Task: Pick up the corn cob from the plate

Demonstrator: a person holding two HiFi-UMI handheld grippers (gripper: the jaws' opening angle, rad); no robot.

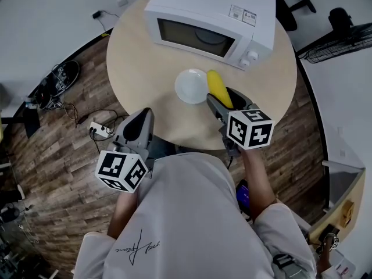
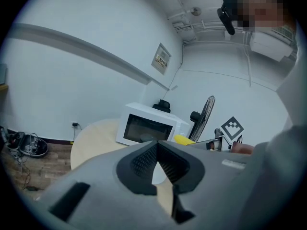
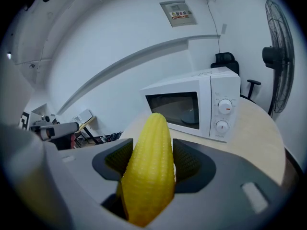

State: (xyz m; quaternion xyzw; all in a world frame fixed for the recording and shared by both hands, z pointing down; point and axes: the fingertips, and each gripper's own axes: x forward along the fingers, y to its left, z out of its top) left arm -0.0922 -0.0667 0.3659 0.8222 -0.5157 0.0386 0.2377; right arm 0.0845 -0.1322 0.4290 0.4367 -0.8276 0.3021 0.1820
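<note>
A yellow corn cob (image 1: 216,86) is clamped between the jaws of my right gripper (image 1: 225,99), just off the right rim of the white plate (image 1: 190,86). The plate looks empty. In the right gripper view the corn cob (image 3: 149,166) fills the gap between the pads and points towards the microwave, with the right gripper (image 3: 152,158) shut on its sides. My left gripper (image 1: 141,121) hangs at the table's near left edge. Its jaws meet at the tips with nothing between them, as the left gripper view shows (image 2: 156,147). The corn cob (image 2: 183,139) also shows there.
A white microwave (image 1: 209,19) with its door closed stands at the back of the round wooden table (image 1: 139,68). A power strip with cables (image 1: 99,129) lies on the floor to the left. A fan (image 1: 337,48) stands at the right.
</note>
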